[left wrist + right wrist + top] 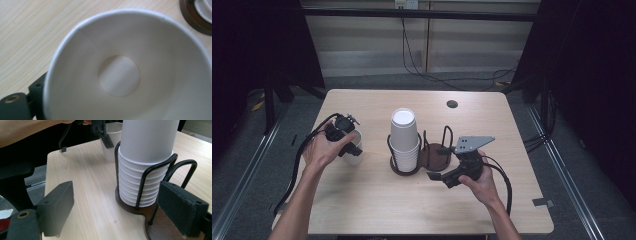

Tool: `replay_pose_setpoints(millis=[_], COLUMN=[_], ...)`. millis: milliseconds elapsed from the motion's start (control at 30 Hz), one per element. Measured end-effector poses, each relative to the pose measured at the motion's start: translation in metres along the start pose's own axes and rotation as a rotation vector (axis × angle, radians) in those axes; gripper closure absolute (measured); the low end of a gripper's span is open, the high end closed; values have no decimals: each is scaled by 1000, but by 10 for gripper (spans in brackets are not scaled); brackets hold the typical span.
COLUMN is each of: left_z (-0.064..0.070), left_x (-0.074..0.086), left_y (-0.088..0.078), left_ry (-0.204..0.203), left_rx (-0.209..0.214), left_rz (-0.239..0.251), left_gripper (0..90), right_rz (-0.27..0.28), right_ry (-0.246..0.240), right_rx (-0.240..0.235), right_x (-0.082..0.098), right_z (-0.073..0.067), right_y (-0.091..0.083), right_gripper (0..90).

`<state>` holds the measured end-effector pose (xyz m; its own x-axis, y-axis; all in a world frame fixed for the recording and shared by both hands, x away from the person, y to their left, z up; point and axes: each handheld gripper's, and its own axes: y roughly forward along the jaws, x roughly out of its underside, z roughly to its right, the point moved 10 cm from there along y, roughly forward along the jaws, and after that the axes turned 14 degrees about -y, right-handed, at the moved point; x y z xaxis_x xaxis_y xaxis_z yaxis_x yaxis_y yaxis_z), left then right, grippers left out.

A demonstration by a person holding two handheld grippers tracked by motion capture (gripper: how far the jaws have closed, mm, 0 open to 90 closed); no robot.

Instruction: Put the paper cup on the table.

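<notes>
A single white paper cup (355,153) stands upright at the table's left. My left gripper (349,145) reaches down over it. In the left gripper view I look into the cup (120,75); one finger (37,87) lies against its outer wall and the other is hidden behind the cup. A tall stack of upside-down white cups (404,137) sits in a black wire holder with a brown wooden base (434,156) at mid-table. My right gripper (438,162) rests at the holder's empty right ring, open (117,197), nothing between its jaws, facing the stack (145,170).
A round cable hole (452,104) lies in the tabletop behind the holder. The person's left forearm (25,132) crosses above the table's left edge. Cables trail from both grippers, and more cables lie on the floor (432,75) beyond the table.
</notes>
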<state>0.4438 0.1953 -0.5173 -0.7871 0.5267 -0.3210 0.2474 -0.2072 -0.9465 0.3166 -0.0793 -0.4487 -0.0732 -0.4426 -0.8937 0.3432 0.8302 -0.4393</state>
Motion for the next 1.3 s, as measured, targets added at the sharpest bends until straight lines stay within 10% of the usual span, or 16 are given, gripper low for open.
replay_pose_setpoints(millis=[633,1300], left_z=[-7,-8], left_x=[22,44], left_y=[1,-14], left_ry=[-9,-44], left_rx=[129,144], left_rz=[90,237], left_gripper=[82,150], right_rz=[5,-3], right_ry=[3,6], right_rx=[-2,0], right_x=[0,0], right_z=[0,0], right_y=[0,1], right_gripper=[139,139])
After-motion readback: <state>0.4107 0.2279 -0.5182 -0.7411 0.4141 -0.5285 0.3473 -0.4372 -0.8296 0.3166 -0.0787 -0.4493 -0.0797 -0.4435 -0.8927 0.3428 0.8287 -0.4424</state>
